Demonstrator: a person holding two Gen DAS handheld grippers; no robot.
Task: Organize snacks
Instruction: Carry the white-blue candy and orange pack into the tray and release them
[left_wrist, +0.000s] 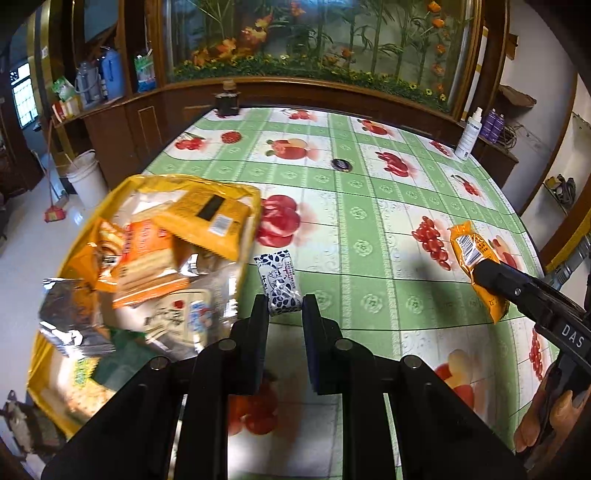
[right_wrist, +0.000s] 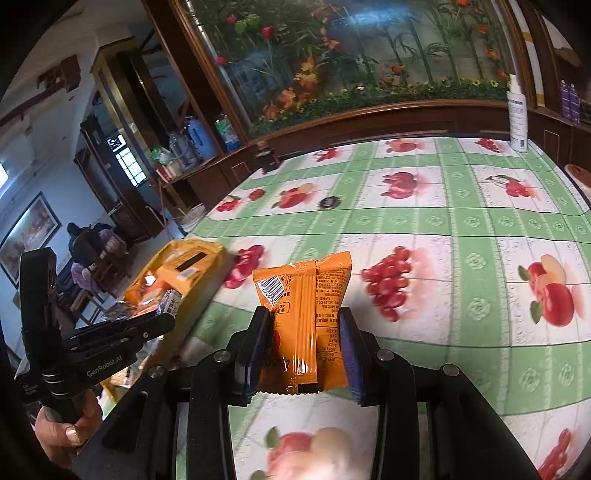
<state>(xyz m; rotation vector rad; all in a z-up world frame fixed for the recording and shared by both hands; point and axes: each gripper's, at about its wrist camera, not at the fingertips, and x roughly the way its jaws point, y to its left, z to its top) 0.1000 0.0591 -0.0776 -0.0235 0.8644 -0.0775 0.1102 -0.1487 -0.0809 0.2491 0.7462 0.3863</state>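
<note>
My left gripper (left_wrist: 285, 306) is shut on a small white-and-blue patterned candy packet (left_wrist: 279, 280), held just right of a yellow tray (left_wrist: 48, 354) heaped with orange and silver snack packs. The tray also shows in the right wrist view (right_wrist: 201, 248). My right gripper (right_wrist: 304, 321) is shut on an orange snack packet (right_wrist: 308, 325), which shows above the table at the right in the left wrist view (left_wrist: 469, 251). The left gripper appears at the left of the right wrist view (right_wrist: 162, 321), beside the tray.
The table carries a green-and-white fruit-print cloth (left_wrist: 369, 206). A small dark round lid (left_wrist: 341, 164) lies mid-table. A dark jar (left_wrist: 226, 99) stands at the far edge and a white spray bottle (left_wrist: 468, 134) at the far right corner. A white bucket (left_wrist: 86, 177) stands on the floor at the left.
</note>
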